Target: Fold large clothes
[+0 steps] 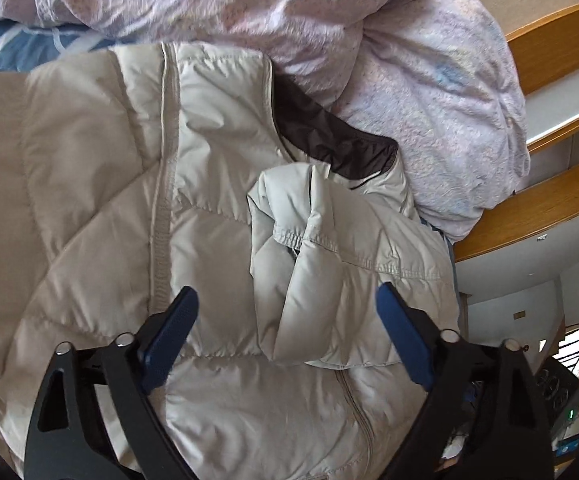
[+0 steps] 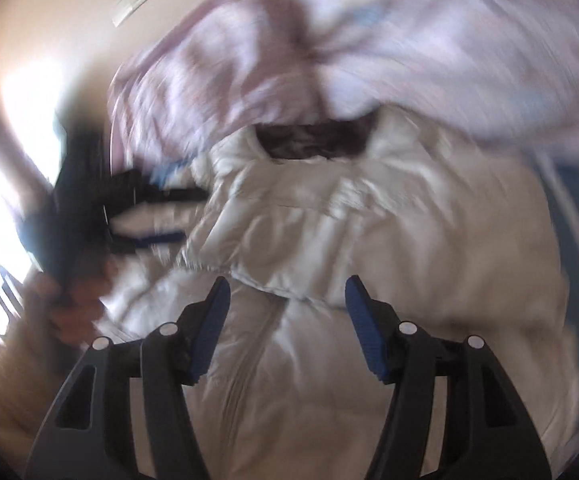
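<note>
A pale beige puffer jacket (image 1: 193, 184) lies spread on the bed, its dark brown collar lining (image 1: 329, 136) at the far right. One sleeve (image 1: 301, 236) is folded over the body with its elastic cuff showing. My left gripper (image 1: 287, 300) is open and empty, hovering just above the folded sleeve. In the blurred right wrist view the jacket (image 2: 349, 240) lies ahead with its dark collar opening (image 2: 313, 140) at the far end. My right gripper (image 2: 287, 292) is open and empty above it. The left gripper (image 2: 145, 216) shows at the left there, held by a hand.
A crumpled pink-lilac duvet (image 1: 409, 72) lies heaped behind and right of the jacket; it also fills the top of the right wrist view (image 2: 329, 40). A blue sheet (image 1: 17, 48) shows at the far left. Wooden bed rails (image 1: 545, 208) run along the right.
</note>
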Tool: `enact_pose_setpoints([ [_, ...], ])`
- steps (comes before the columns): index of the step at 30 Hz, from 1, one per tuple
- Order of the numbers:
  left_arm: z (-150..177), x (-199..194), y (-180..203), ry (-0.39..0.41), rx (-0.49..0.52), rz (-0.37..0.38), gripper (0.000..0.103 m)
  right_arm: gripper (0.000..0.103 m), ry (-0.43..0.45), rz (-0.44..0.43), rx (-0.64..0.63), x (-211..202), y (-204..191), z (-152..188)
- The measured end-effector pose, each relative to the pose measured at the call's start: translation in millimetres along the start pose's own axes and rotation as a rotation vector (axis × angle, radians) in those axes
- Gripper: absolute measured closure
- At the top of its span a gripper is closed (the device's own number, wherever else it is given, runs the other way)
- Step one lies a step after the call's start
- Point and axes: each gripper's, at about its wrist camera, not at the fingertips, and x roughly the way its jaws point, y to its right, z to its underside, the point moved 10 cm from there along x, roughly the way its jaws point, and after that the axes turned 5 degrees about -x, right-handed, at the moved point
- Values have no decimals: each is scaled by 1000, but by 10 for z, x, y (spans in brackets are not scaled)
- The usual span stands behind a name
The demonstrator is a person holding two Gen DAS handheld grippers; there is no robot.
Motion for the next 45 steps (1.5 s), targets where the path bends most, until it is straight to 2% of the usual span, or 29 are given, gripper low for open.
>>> enact_pose_setpoints([
  [3, 75, 100, 64, -48, -9, 26, 19, 43, 6, -105, 326, -149, 479, 32],
  [7, 153, 193, 138, -76, -5, 31, 33, 45, 64, -142, 561, -226, 920, 28],
  [9, 165, 253, 130, -81, -14, 10, 38, 47, 88, -150, 639, -213, 1074, 40],
  [11, 161, 311, 100, -80, -21, -11, 52, 51, 96, -137, 683, -179, 1211, 41],
  [12, 165, 332, 73, -81, -27, -14, 55, 51, 94, -125, 693, -149, 1236, 53],
  [13, 165, 350, 59, -83, -31, -15, 63, 56, 81, -92, 720, -118, 1318, 90],
  [14, 163, 364, 34, -81, -38, -19, 67, 60, 69, -78, 761, -101, 1375, 148],
  [16, 148, 357, 11, -71, -42, -15, 77, 61, 62, -91, 788, -96, 1384, 205],
  [17, 134, 341, 17, -62, -38, -9, 82, 61, 75, -89, 781, -127, 1368, 209],
  [22, 52, 260, 31, -20, -18, -14, 88, 62, 121, -11, 767, -110, 1536, 107],
  [24, 19, 196, 21, -1, -23, -9, 89, 82, 133, 26, 717, -69, 1532, 49],
  [26, 0, 76, -3, 22, -24, -2, 90, 89, 141, 39, 659, -60, 1438, 37],
  [28, 1, -37, -46, 49, -14, -8, 90, 90, 147, 59, 590, -58, 1321, 42],
  [31, 62, -116, -202, 52, -44, -5, 90, 91, 107, 94, 565, 46, 1297, 134],
  [34, 122, -18, -342, 37, -62, -24, 89, 89, 28, 195, 478, 180, 1293, 184],
  [36, 139, 25, -353, 34, -57, -35, 86, 81, 24, 287, 390, 77, 1211, 161],
  [37, 138, 12, -348, 37, -51, -37, 84, 75, 17, 310, 358, 24, 1146, 163],
  [38, 135, -8, -344, 35, -51, -35, 82, 61, 12, 316, 325, -20, 1066, 155],
  [39, 128, -53, -337, 38, -50, -30, 81, 57, 23, 311, 275, -102, 920, 119],
  [42, 93, -284, -392, 87, -40, -36, 60, 56, 67, 330, 104, -250, 495, -23],
  [43, 84, -375, -423, 109, -41, -37, 50, 56, 77, 323, 66, -248, 383, -59],
  [45, 78, -586, -511, 153, -41, -44, 41, 56, 68, 297, -35, -124, 83, -163],
])
